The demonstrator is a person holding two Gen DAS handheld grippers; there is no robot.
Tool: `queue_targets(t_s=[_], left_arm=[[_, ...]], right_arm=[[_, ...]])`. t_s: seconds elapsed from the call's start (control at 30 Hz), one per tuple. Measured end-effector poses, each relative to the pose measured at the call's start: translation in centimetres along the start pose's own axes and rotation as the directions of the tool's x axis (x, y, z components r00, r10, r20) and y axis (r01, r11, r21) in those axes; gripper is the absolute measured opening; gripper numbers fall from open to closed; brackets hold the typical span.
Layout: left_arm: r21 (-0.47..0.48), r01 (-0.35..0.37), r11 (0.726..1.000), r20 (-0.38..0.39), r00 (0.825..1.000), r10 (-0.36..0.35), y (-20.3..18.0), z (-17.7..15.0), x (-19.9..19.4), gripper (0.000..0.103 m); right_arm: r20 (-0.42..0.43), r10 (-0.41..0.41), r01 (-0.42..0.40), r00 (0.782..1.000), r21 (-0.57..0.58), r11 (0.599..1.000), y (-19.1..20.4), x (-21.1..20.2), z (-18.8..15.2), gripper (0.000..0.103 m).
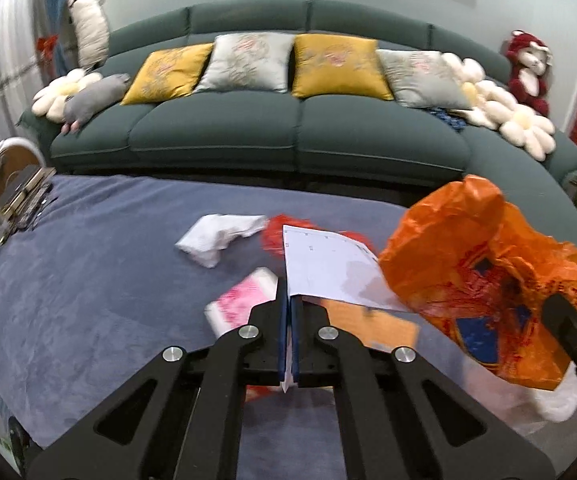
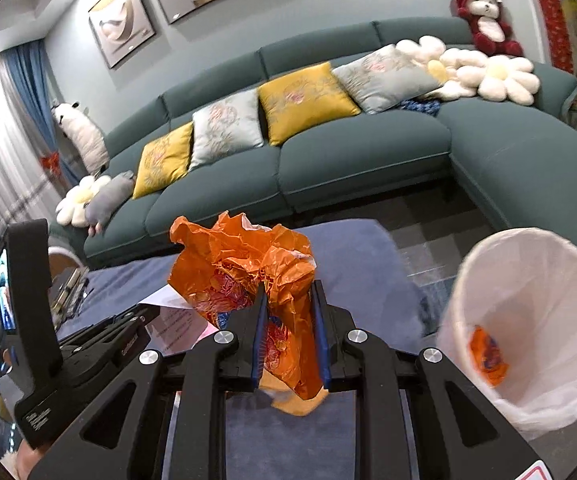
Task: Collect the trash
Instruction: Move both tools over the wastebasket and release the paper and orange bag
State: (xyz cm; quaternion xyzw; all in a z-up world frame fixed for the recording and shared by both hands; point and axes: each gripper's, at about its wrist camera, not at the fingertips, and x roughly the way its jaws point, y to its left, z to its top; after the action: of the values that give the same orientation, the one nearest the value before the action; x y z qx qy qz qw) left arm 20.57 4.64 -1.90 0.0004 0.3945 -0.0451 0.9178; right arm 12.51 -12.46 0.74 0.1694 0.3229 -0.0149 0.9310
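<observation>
**Two pieces in hand, several still on the worktop**

The trash bin [image 2: 528,332], lined with a white bag, stands on the floor just off the corner of the blue-covered worktop [image 1: 88,280]. It already holds at least one orange scrap low inside, so collecting seems to be under way but far from finished.

The left hand-held gripper [image 1: 288,300] is clamped tight on a white printed sheet of paper [image 1: 328,268], which sticks up and away from its tips, clear of the worktop. The right hand-held gripper [image 2: 290,320] is closed on a crumpled orange plastic bag [image 2: 244,264], bunched between its pads, on the bin's side of the paper.

Neither piece is in the bin yet. Farther from the bin, a crumpled white tissue [image 1: 216,240], a pink-and-white wrapper [image 1: 240,300], a red scrap [image 1: 274,232] and an orange flat piece [image 1: 372,324] remain on the worktop.
</observation>
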Motion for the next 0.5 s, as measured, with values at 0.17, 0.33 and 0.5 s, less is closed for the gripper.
queue_targets(t_s=[0.17, 0.33, 0.5], left_arm=[[0.055, 0.077, 0.995, -0.005, 0.997, -0.077, -5.3, -0.1, -0.9, 0.001], [0.122, 0.161, 0.979, -0.028, 0.987, -0.158, -11.6, -1.3, -1.3, 0.001], [0.176, 0.238, 0.955, -0.068, 0.971, -0.229, -17.1, -2.6, -1.3, 0.001]], right_arm=[[0.044, -0.074, 0.072, 0.996, 0.031, 0.997, -3.9, -2.6, 0.4, 0.020], [0.075, -0.181, 0.175, 0.981, 0.090, 0.981, -9.9, -5.6, 0.4, 0.020], [0.088, -0.283, 0.267, 0.955, 0.156, 0.951, -15.6, -7.9, 0.2, 0.020]])
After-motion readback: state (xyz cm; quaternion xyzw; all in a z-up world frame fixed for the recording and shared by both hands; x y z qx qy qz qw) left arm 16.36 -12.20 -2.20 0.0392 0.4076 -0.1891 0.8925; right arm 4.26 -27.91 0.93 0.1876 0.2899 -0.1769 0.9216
